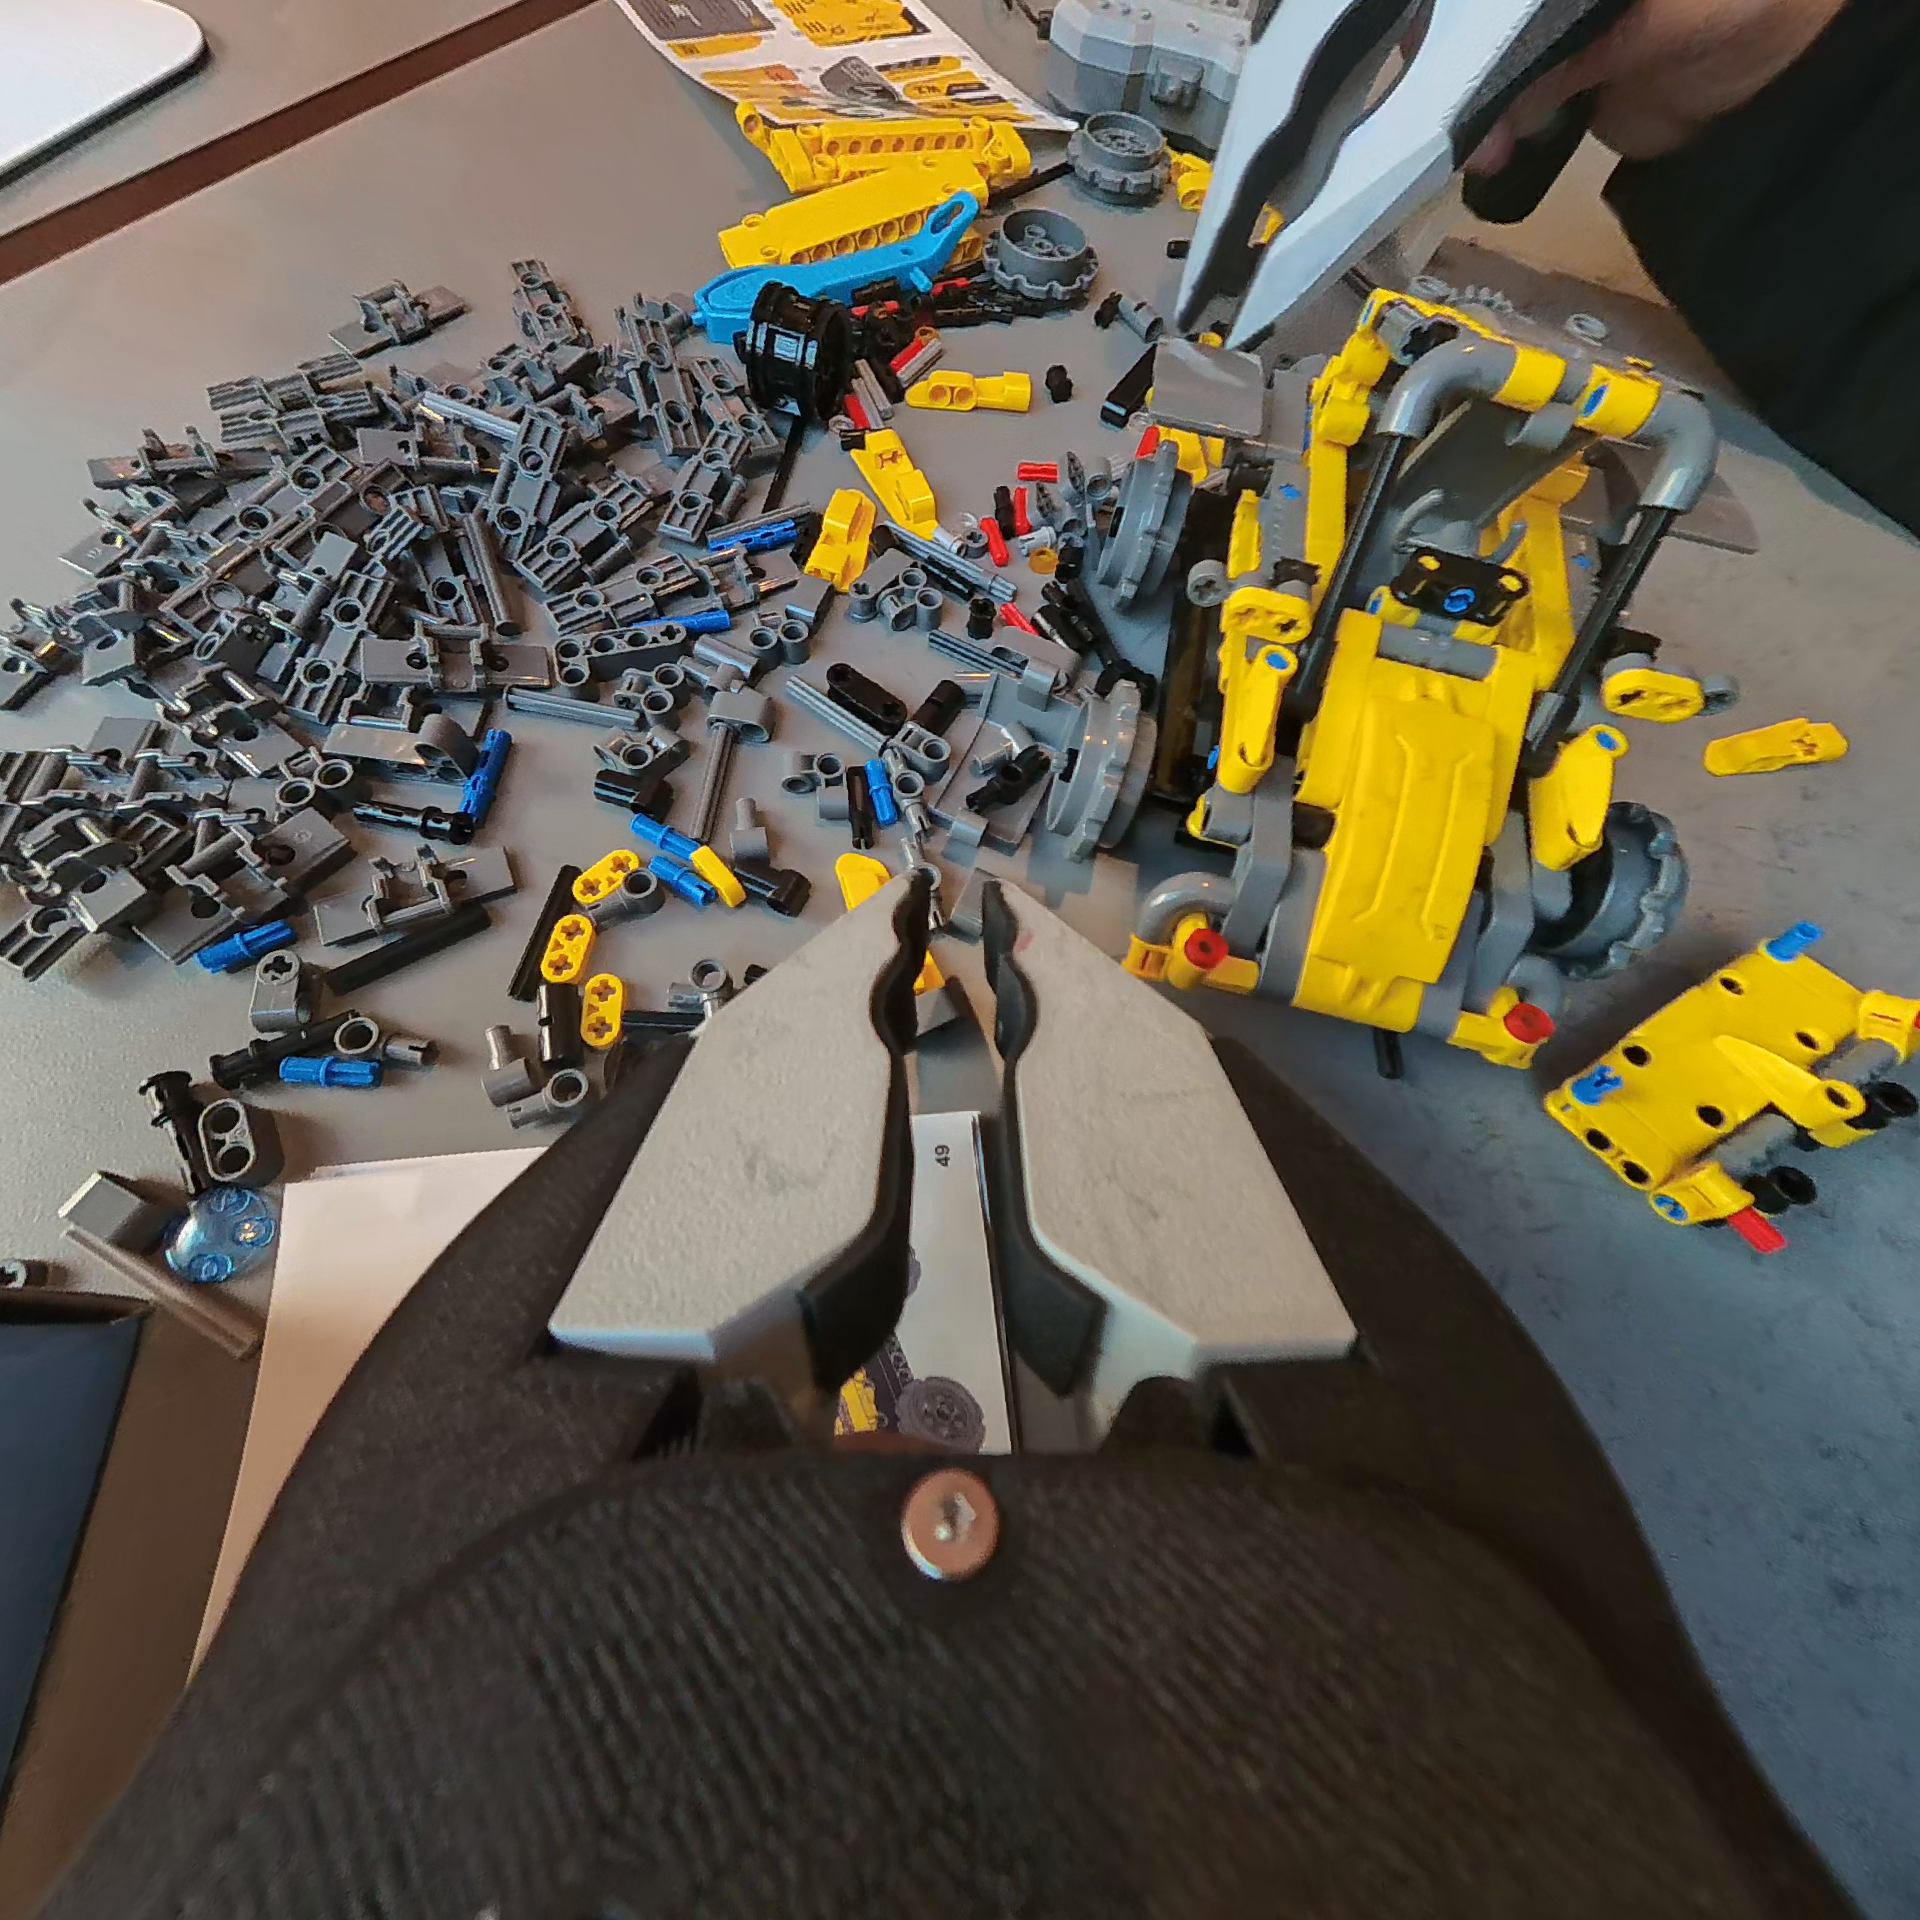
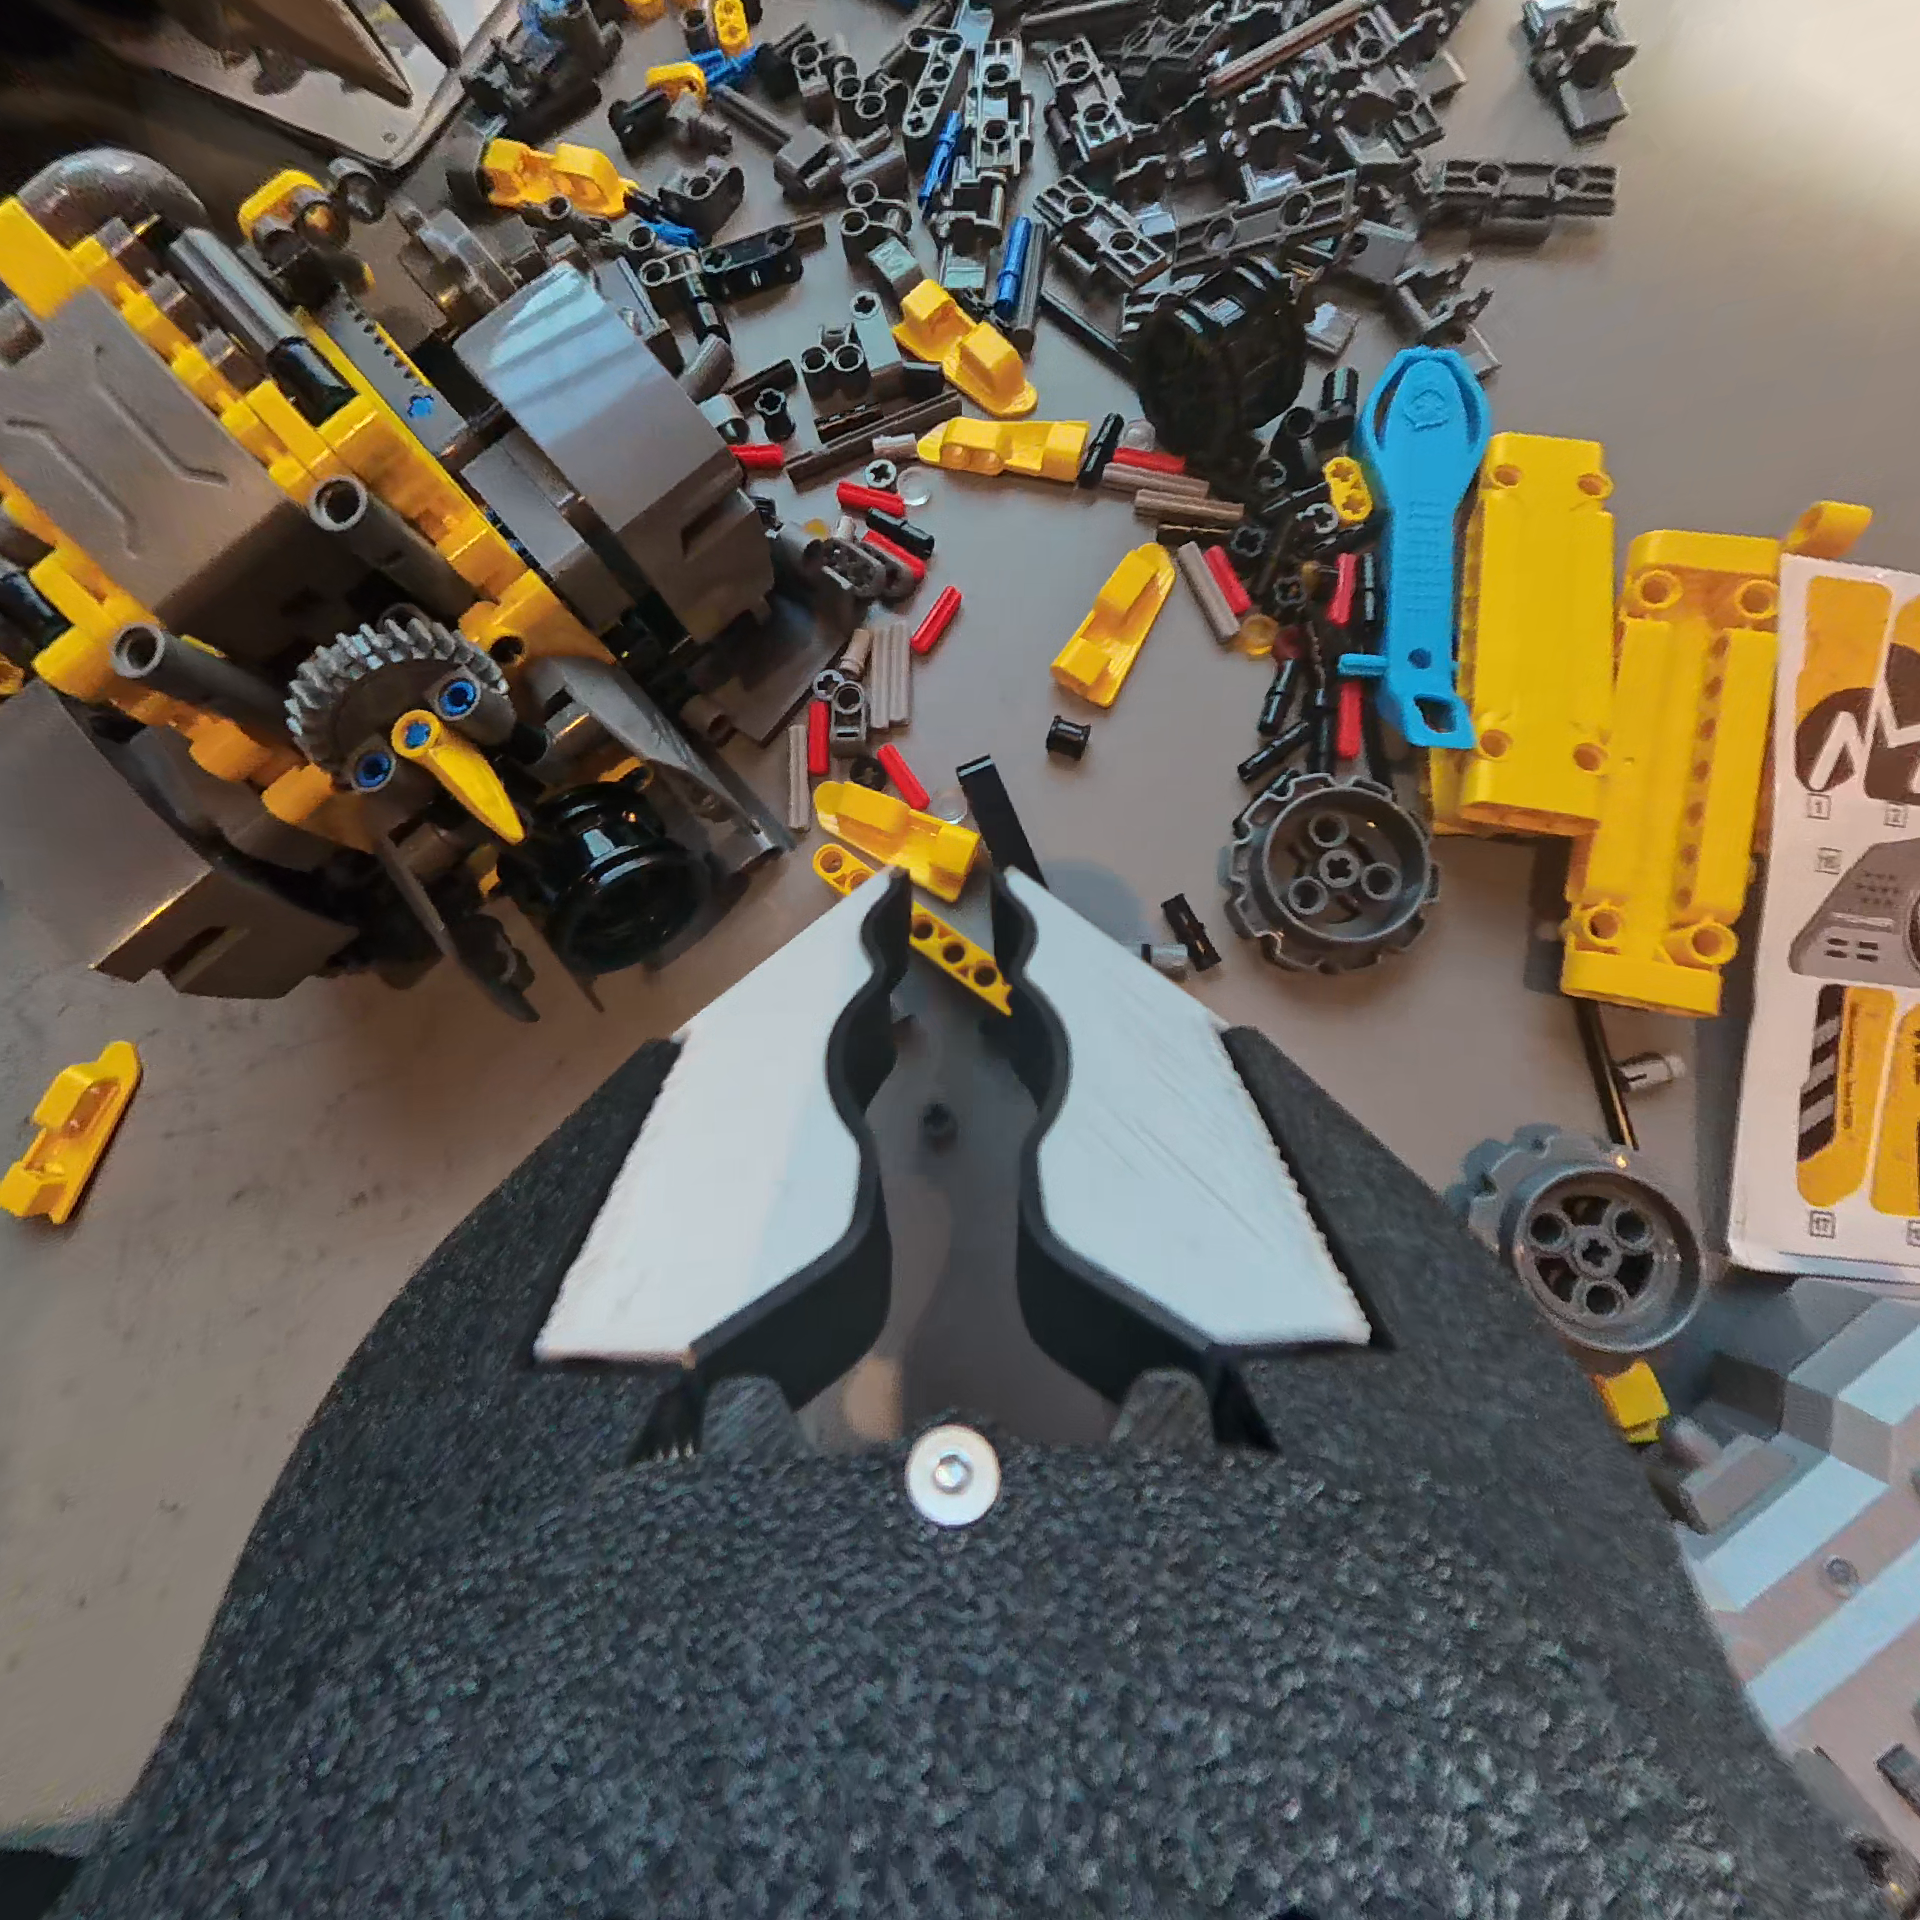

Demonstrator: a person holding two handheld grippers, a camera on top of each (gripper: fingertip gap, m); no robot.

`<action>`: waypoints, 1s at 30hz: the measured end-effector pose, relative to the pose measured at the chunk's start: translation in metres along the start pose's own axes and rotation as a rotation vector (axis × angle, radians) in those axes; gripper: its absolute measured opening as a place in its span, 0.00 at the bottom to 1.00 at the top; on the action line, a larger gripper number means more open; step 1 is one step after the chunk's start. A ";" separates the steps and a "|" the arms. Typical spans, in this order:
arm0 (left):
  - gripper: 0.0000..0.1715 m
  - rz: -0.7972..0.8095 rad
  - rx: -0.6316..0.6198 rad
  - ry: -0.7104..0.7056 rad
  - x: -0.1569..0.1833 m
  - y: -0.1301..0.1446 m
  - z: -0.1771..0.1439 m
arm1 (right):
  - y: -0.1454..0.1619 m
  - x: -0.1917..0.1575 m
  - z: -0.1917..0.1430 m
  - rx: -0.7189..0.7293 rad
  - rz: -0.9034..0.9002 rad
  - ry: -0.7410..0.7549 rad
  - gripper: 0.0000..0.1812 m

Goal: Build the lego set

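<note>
We have two grippers over a grey table strewn with small plastic building parts. Our left gripper hovers with its jaws a narrow gap apart and nothing between them; just past its tips lie a few small grey and yellow pieces, beyond and to the left spreads a heap of grey connector parts, and ahead to the right stands a half-built yellow and grey vehicle model. Under its fingers a white printed booklet shows through the gap. Our right gripper also has its jaws slightly parted and grips nothing; a short yellow beam with holes lies on the table beneath the gap, not clamped as far as we can tell. In the left wrist view the tips of the right gripper sit at a grey panel on the far end of the model, touching it or nearly so. To the right of the right gripper lie a grey toothed wheel, a blue lever tool and a printed sticker sheet. We judge the loose parts light, stiff and smooth, apt to skid or flip if pinched off centre, so flat opposite faces are the place to hold. The model looks heavier, and we would take it by a solid frame beam, since pressed-on pieces may pop loose.
</note>
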State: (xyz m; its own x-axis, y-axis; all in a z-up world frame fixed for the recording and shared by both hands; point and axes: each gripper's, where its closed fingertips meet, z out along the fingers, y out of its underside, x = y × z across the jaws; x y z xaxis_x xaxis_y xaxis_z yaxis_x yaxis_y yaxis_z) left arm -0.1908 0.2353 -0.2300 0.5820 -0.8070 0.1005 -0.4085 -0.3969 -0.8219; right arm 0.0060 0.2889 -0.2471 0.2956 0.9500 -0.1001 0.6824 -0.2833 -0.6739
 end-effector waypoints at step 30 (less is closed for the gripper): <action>0.04 0.016 -0.007 0.004 0.004 0.000 0.002 | -0.009 0.002 0.018 0.004 -0.067 0.062 0.04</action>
State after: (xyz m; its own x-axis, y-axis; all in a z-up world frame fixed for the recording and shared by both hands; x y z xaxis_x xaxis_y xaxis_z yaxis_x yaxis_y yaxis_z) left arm -0.1874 0.2325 -0.2308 0.5720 -0.8153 0.0895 -0.4226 -0.3865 -0.8197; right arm -0.0112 0.2956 -0.2545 0.2904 0.9569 -0.0094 0.6994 -0.2189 -0.6804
